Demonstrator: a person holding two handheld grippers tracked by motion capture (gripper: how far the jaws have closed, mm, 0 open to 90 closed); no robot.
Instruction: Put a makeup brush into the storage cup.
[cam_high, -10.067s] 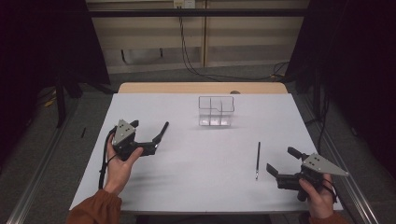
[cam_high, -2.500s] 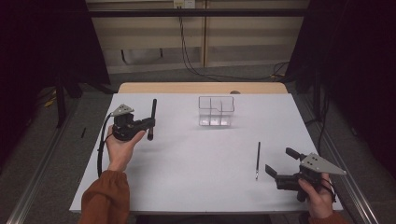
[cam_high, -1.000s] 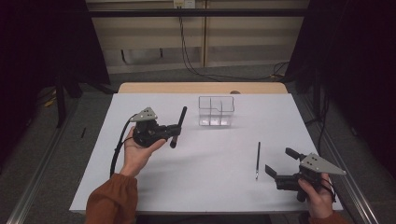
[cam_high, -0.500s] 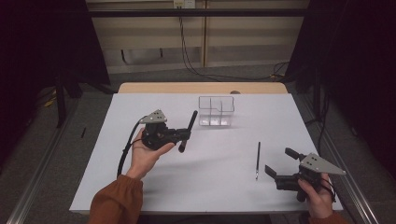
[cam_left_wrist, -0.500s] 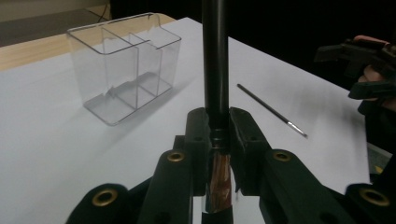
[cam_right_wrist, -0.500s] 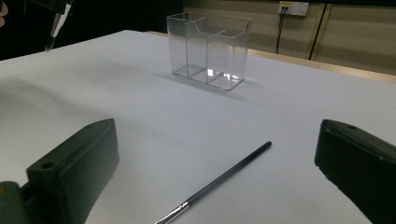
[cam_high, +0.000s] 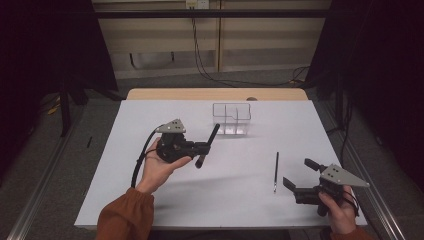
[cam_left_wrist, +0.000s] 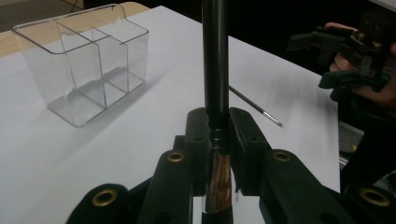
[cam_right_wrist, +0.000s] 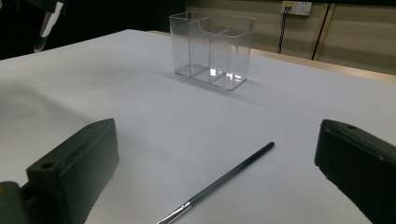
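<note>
while the thick brush (cam_high: 207, 145) is lifted short of the clear organizer (cam_high: 231, 118) from above, the left gripper (cam_high: 200, 148) clamps it, unplaced. beside it, the thin brush (cam_right_wrist: 219, 186) lies between the right gripper (cam_right_wrist: 215, 177)'s spread, empty jaws.

text: none legible | labels: none | brands: none | numbers: none | signs: none

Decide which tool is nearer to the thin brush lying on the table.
Right. The right tool sits open just beside the thin brush; the left tool, clamped on a thick black brush, is farther off near the clear organizer.
</note>
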